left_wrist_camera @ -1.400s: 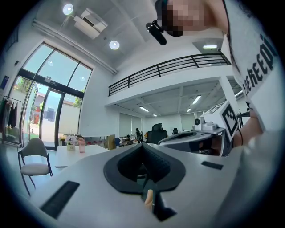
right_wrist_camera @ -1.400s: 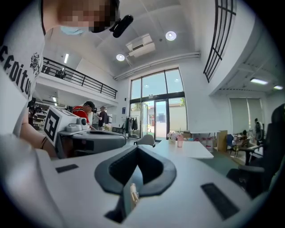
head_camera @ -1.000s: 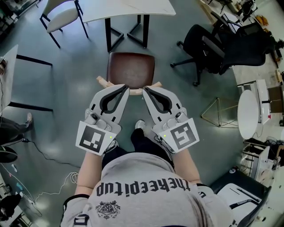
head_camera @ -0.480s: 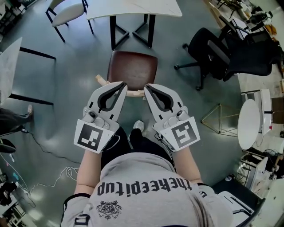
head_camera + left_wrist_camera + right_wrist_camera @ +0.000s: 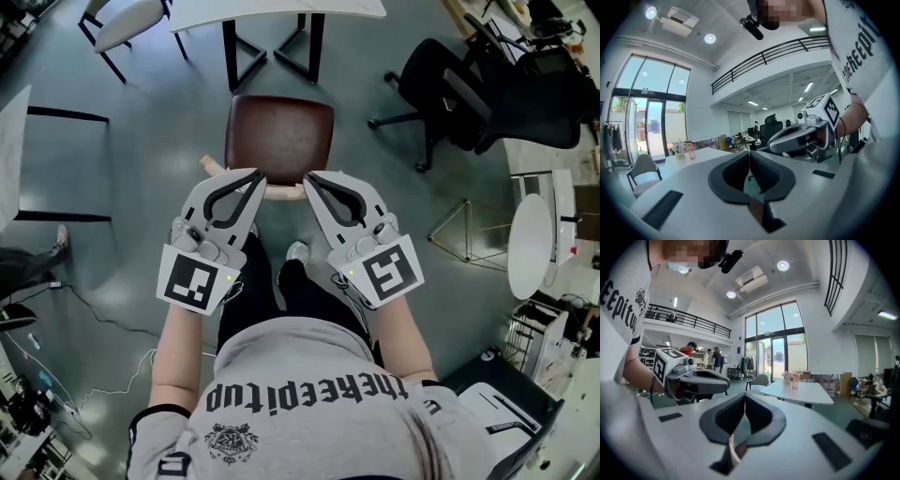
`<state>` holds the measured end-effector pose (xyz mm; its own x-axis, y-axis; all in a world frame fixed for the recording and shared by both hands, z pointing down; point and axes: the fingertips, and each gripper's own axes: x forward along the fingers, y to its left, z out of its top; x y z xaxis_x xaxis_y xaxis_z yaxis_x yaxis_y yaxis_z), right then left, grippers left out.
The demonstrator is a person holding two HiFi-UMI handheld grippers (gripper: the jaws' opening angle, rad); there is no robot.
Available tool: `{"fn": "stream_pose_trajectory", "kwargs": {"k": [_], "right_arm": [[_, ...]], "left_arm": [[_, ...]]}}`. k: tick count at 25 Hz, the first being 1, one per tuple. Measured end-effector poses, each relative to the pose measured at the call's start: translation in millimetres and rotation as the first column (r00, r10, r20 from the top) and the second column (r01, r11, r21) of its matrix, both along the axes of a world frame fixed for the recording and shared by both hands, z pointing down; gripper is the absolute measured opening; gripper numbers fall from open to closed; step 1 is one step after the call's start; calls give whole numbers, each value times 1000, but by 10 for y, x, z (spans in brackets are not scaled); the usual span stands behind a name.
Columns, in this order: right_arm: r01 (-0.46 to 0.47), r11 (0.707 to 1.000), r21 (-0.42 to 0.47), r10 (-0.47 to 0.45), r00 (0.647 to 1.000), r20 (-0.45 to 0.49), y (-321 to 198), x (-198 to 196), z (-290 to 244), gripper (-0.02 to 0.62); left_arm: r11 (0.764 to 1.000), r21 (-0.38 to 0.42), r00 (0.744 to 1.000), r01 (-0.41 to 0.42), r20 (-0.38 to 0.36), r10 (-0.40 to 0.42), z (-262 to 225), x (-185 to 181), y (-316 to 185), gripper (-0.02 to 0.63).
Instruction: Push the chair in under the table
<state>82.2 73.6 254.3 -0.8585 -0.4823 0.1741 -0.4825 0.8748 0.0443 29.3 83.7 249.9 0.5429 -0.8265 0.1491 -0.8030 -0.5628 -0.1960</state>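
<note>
The grey floor (image 5: 122, 187) fills most of the head view. A white worktop (image 5: 281, 7) stands at the far edge on black legs. Off to the right is a black office chair (image 5: 469, 84). The brown chair (image 5: 279, 136) stands on the floor just in front of the worktop, with its seat out in the open. The left hand-held gripper (image 5: 257, 174) and the right hand-held gripper (image 5: 308, 177) are both closed with nothing in them. Their tips sit right by the chair's pale back rail. I cannot tell if they touch it.
</note>
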Motion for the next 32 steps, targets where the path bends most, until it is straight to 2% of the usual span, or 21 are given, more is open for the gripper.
{"fn": "stream_pose_trajectory", "kwargs": {"k": [5,8,11,14,18,24,29,32], "right_arm": [[4,1000,-26,-5,998,-58,-114,-136,205,14],[4,999,-49,-10,994,-107,-202,-184,380,20],[14,997,-73,-27,984,-176,-259,-224,595,96],[28,995,-96,-50,970,-237,-277,-271,831,124],[71,988,-134,-110,942,-317,-238,-297,1158,141],[137,971,-196,-208,888,-410,-191,-311,1618,193],[176,955,-237,-274,828,-489,-120,-294,1969,221],[198,947,-253,-307,791,-529,-82,-267,2181,229]], "left_arm": [[995,-59,997,-78,14,79,225,-103,-132,21],[985,-115,990,-125,58,132,450,-150,-206,80],[970,-173,977,-168,103,188,733,-202,-261,100],[950,-233,956,-207,161,247,1037,-254,-276,130],[912,-315,909,-261,239,342,1390,-257,-224,170],[853,-416,820,-316,333,466,1899,-253,-170,187],[823,-460,753,-333,396,526,2202,-243,-152,199],[809,-480,722,-340,417,552,2364,-236,-155,199]]}}
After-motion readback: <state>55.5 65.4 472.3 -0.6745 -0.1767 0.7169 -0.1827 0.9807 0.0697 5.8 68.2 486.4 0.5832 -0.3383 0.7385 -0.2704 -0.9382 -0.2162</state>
